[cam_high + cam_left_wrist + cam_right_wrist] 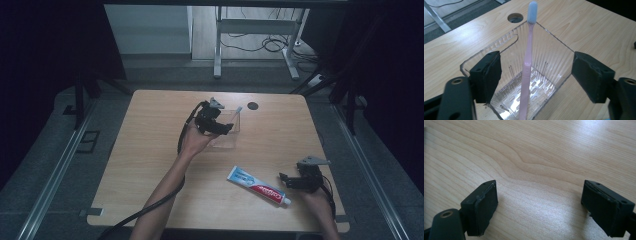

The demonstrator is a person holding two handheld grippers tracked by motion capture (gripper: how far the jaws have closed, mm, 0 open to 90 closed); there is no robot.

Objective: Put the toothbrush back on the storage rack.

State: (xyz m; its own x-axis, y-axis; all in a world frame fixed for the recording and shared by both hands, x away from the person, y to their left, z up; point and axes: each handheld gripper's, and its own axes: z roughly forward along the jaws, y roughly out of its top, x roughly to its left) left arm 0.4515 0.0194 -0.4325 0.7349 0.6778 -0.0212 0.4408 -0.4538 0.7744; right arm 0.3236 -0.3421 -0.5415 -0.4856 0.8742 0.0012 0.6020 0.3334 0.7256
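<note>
Near the far middle of the table (150, 130), a clear plastic holder (227, 131) is seen with a pink toothbrush (527, 67) stood inside it, bristle head up and leaning on the far rim. The left gripper (220, 127) is held right at the holder, and in the left gripper view its jaws are spread wide on either side of the handle with neither pad touching it, so the brush looks to have been let go rather than gripped. Nothing else is spotted in the holder; its slotted bottom can be seen through the walls.

The thing probably up next is the toothpaste tube (258, 186), which is laid flat at the near right, long axis running from far-left to near-right with the cap at the near-right end. The right gripper (286, 179) is parked just beside that cap end, jaws wide and nothing between them but bare wood in its own view. So the tube is way closer to the right hand, and a short reach to the left would likely be needed, with the jaws turned across the tube's length.
</note>
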